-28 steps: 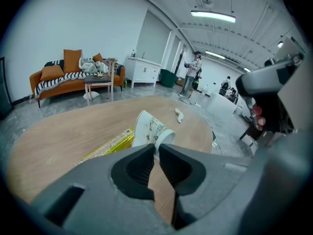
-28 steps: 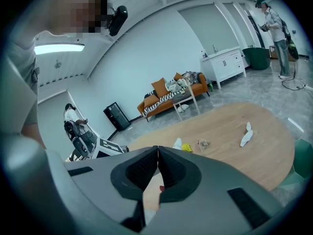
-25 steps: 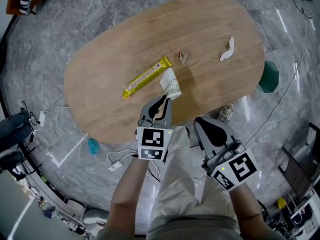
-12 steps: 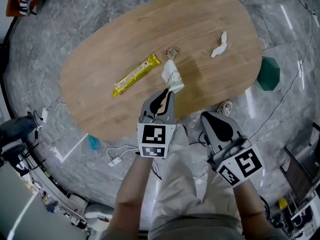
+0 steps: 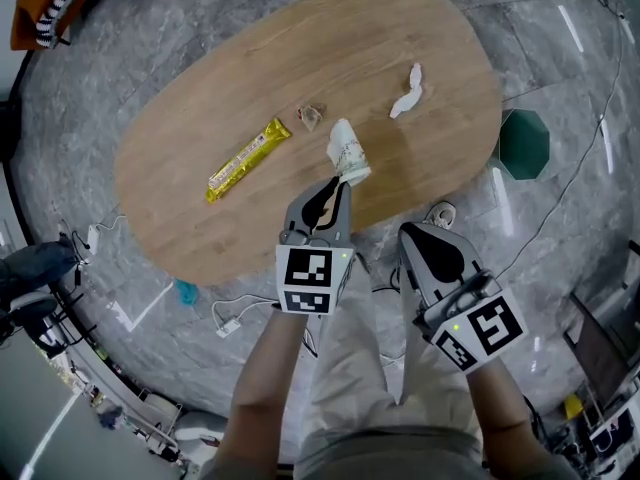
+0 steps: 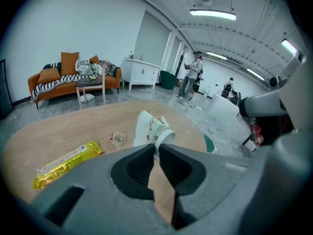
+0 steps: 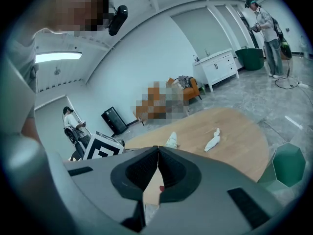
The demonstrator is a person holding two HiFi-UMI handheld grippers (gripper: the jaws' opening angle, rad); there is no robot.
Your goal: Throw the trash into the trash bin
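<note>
My left gripper (image 5: 338, 184) is shut on the rim of a white printed paper cup (image 5: 347, 153), which sticks out past the jaws over the oval wooden table (image 5: 190, 230). In the left gripper view the cup (image 6: 151, 130) is pinched at the jaw tips (image 6: 157, 148). My right gripper (image 5: 414, 232) hangs off the table's near edge, shut and empty (image 7: 157, 148). A yellow wrapper (image 5: 248, 158), a small crumpled wrapper (image 5: 311, 117) and a white tissue (image 5: 406, 93) lie on the table. The green trash bin (image 5: 524, 144) stands on the floor to the right.
Cables and a white plug (image 5: 229, 324) trail over the grey marble floor by the table's near left side. A shoe (image 5: 441, 213) shows under the table edge. A sofa (image 6: 73, 75) and standing people (image 6: 193, 75) are far off across the room.
The cup, held in my left gripper, has moved right, away from the yellow wrapper. My right gripper has shifted the same way beside it.
</note>
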